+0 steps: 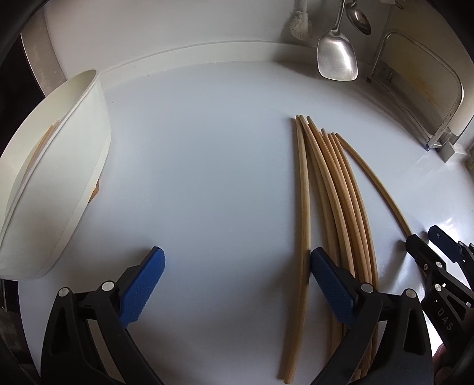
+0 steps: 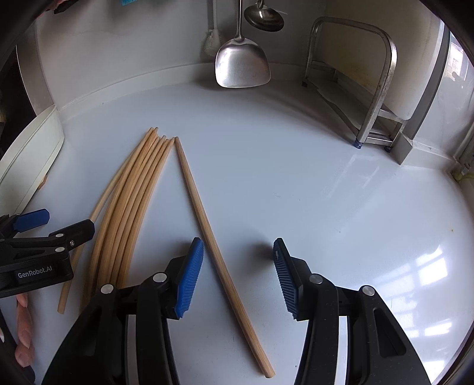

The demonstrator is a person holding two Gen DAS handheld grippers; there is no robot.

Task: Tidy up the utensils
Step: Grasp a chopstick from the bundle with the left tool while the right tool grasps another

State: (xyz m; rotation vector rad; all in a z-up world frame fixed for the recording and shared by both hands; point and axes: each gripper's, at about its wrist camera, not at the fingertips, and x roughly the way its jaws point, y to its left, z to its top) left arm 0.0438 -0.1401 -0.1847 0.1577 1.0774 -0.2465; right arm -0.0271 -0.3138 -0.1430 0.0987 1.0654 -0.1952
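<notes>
Several wooden chopsticks (image 1: pixel 340 189) lie in a loose bundle on the white counter, also in the right wrist view (image 2: pixel 130 207). One chopstick (image 2: pixel 213 245) lies apart to the bundle's right, between my right gripper's open fingers. My right gripper (image 2: pixel 238 275) is open and empty, low over that chopstick. My left gripper (image 1: pixel 237 284) is open and empty; its right finger (image 1: pixel 331 284) sits over the bundle's left side, with the leftmost chopstick (image 1: pixel 302 207) just inside the gap. A white oval container (image 1: pixel 56 177) holding chopsticks stands at the left.
A metal spatula (image 2: pixel 241 65) and a ladle (image 2: pixel 263 16) hang on the back wall. A metal rack (image 2: pixel 370 88) stands at the back right. The right gripper shows at the left wrist view's right edge (image 1: pixel 435 251); the left gripper shows at the right wrist view's left edge (image 2: pixel 44 237).
</notes>
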